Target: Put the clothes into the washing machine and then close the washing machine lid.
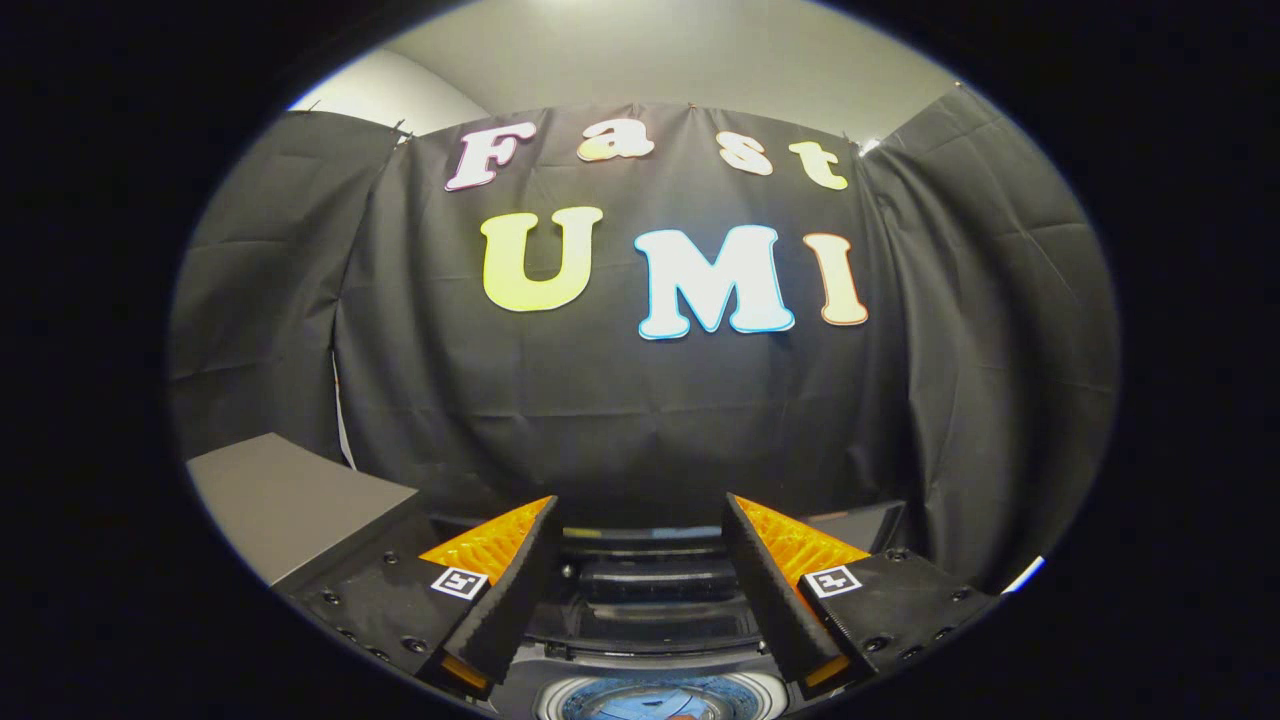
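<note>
Here the booth wall [640,400] is looming ahead at twelve o'clock, with a grey desk [290,500] lying off at nine. The washer [650,590] is sitting below, lid up, its drum [650,700] showing at six with blue clothes [625,703] seemingly inside. The claw [640,540] is hanging open and empty above it. Loading is looking finished; the next move is probably reaching for the lid and lowering it.
</note>
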Demonstrator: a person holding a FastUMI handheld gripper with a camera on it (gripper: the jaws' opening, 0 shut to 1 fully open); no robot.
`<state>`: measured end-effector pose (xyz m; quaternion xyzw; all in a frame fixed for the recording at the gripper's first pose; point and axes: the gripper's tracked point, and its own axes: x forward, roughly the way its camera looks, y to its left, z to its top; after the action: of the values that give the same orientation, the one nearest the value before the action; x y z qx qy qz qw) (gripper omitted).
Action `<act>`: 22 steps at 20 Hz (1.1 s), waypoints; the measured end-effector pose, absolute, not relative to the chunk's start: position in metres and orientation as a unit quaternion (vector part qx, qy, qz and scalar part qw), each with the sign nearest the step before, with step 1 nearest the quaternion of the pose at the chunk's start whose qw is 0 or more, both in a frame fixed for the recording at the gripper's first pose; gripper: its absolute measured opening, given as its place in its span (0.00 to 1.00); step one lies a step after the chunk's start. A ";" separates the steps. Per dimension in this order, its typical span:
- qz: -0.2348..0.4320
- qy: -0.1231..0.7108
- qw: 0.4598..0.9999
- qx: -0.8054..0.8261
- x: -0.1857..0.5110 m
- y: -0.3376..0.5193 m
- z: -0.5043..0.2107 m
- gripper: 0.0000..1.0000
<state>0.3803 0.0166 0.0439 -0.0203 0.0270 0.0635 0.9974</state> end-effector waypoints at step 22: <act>0.061 0.076 0.995 -0.016 0.394 0.007 0.012 1.00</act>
<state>0.3945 0.0068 0.0122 -0.0161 0.0757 0.0612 0.9951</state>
